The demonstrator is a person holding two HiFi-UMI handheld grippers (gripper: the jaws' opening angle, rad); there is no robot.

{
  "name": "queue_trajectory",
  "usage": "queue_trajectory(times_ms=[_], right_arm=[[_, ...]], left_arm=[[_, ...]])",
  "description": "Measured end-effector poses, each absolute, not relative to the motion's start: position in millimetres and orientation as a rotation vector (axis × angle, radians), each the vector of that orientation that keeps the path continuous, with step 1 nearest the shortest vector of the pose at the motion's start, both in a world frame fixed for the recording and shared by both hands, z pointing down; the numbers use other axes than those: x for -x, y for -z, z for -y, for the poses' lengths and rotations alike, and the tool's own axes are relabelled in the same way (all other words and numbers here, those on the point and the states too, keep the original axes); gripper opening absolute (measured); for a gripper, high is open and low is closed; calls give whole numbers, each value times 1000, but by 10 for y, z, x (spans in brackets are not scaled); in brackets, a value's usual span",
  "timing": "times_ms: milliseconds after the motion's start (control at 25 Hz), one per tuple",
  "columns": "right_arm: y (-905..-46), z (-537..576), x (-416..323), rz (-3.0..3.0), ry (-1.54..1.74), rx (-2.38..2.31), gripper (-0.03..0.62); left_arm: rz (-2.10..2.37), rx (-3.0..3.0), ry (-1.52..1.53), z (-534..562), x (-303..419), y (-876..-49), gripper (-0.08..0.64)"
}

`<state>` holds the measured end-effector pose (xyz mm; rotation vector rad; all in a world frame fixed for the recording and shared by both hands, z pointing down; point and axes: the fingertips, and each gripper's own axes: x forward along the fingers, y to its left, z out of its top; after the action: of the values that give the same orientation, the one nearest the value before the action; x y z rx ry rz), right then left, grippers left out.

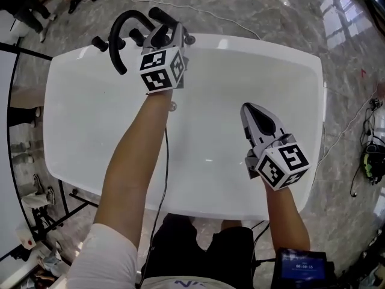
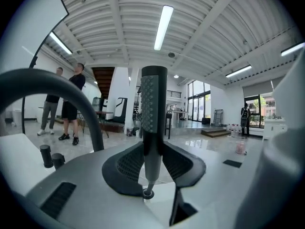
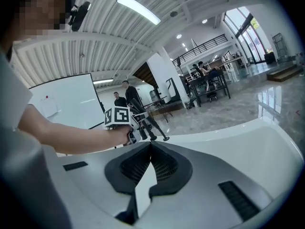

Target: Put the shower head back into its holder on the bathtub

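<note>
Left gripper [image 1: 171,34] fingers clamp the black, ribbed, rod-shaped shower head [image 2: 153,99] upright at the far rim of the white bathtub [image 1: 252,46], just beside the curved black spout [image 1: 113,41]; right gripper [image 1: 252,109], fingers closed and empty, is well apart.

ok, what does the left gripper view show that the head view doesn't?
Only left gripper view: the jaws pressing on the shower head handle, ceiling lights, two bystanders. Only head view: right gripper, shut and empty; the whole bathtub. Both: left gripper, shower head, curved black faucet.
</note>
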<state>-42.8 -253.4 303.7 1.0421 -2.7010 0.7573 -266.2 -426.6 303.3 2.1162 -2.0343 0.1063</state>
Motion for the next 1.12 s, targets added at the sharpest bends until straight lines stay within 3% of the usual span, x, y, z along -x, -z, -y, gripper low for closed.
queue_trajectory(times_ms=[560,1120], right_arm=[[-3708,2461,527,2668,-832,-1032,11],[-4108,2351,393,2606,-885,-1067,11]], left_arm=[[1939,-2216,-393,4564,2571,-3892,129],[1890,-2243,-410,4844,2585,-4140,129]])
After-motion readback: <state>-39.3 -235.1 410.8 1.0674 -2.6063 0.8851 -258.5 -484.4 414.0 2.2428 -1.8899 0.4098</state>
